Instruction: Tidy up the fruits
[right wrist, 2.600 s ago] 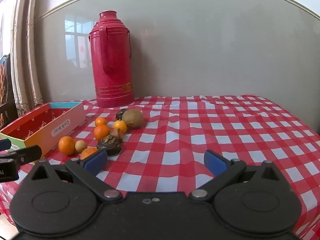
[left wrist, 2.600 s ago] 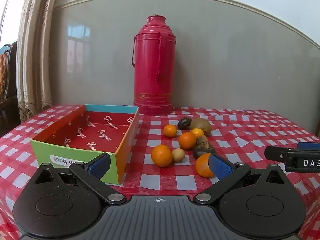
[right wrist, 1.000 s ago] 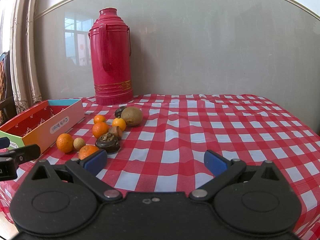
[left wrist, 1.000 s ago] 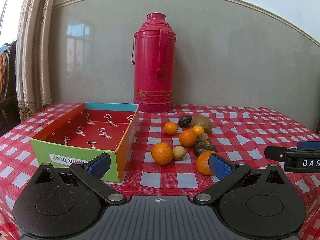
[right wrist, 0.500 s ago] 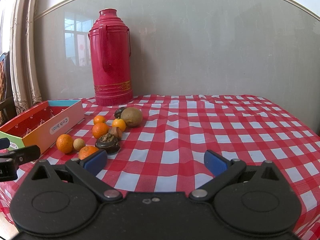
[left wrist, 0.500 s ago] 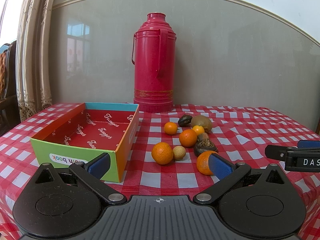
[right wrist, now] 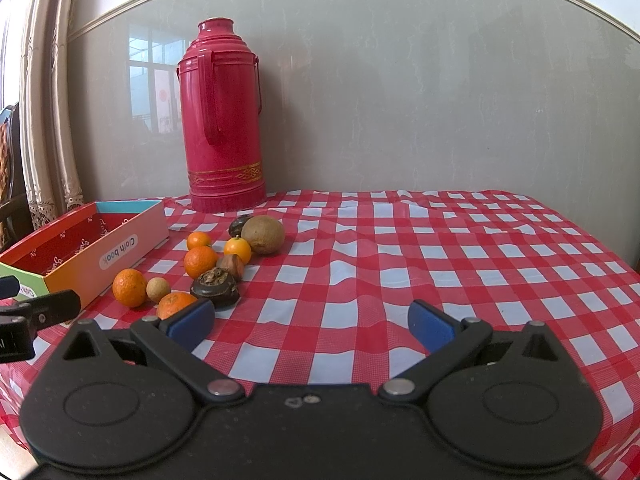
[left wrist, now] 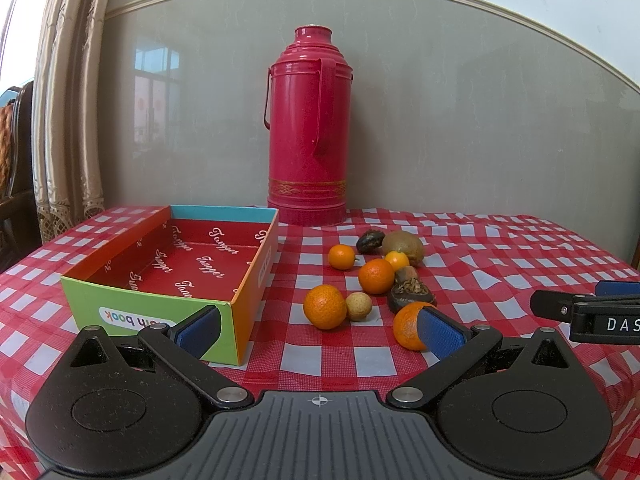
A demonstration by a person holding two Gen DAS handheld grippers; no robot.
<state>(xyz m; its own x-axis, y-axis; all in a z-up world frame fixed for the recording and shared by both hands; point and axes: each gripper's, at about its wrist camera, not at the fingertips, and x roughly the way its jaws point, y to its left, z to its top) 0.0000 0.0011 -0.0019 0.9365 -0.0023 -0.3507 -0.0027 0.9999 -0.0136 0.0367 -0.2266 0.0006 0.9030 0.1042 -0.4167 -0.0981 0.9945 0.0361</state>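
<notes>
Fruits (left wrist: 372,276) lie in a loose cluster on the desk (left wrist: 500,264), towards its middle and just beside the long wall of the open cardboard box (left wrist: 172,268), none of them inside it yet as far as we can see. Both our tongs are spread wide and hold nothing: the left tongs (left wrist: 320,328) hang over the near edge with the box corner at one pad and the nearest orange (left wrist: 406,326) at the other, while the right tongs (right wrist: 312,326) hover further along that edge. We judge rolling to be the main risk: the oranges are round, the plastic cloth (right wrist: 400,248) is rippled, and a pad that nudges one off-centre could send it towards the near edge and off. The pieces also sit close together, the small pale fruit (left wrist: 359,307) touching an orange (left wrist: 324,306), so closing on one may shove its neighbours. The dark, wrinkled fruit (right wrist: 215,285) looks soft and could bruise under a hard squeeze. Our left tongs are near the box corner, and a careless swing could push the light box away. A tall red flask (left wrist: 308,128) stands at the far edge, well clear.
</notes>
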